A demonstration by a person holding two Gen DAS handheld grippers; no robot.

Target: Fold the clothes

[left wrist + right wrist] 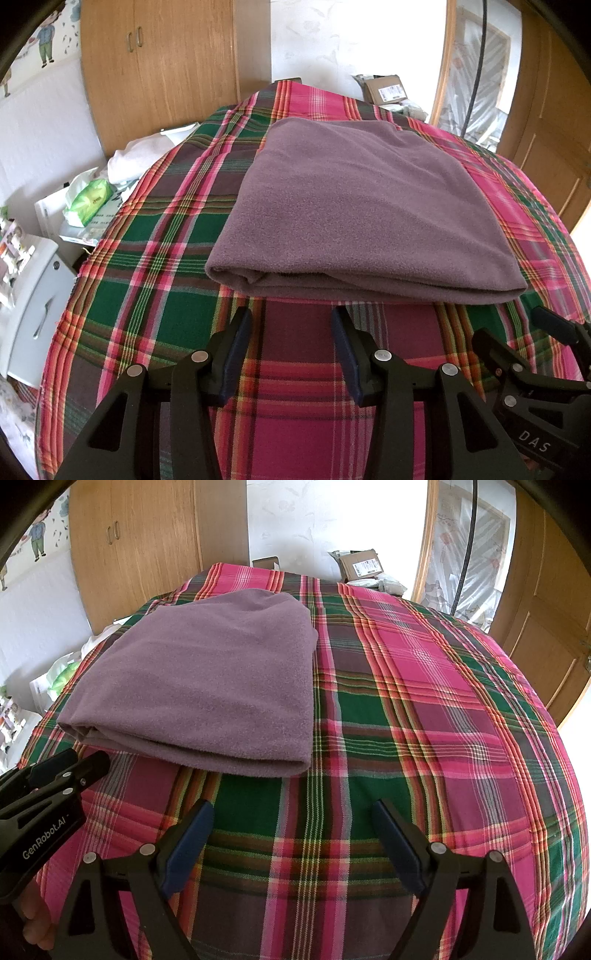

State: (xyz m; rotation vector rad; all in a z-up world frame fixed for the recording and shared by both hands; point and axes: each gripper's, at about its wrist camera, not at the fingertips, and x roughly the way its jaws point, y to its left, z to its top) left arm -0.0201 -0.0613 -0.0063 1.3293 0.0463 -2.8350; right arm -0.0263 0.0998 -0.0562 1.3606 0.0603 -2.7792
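Plaid pink-and-green cloth (155,236) covers the bed, wooden wardrobe (159,62) behind. Folded purple fleece garment (354,206) lies flat on it. Left gripper (291,317) and right gripper (293,808) hover nearby, fingers apart, empty. Only the left view shows green tissue pack (92,201).

White lettering "GenRobot.AI" runs along the black body of the left gripper (70,771), seen at the lower left of the right wrist view. The letters "DAS" are printed on the right gripper (524,336), at the lower right of the left wrist view.
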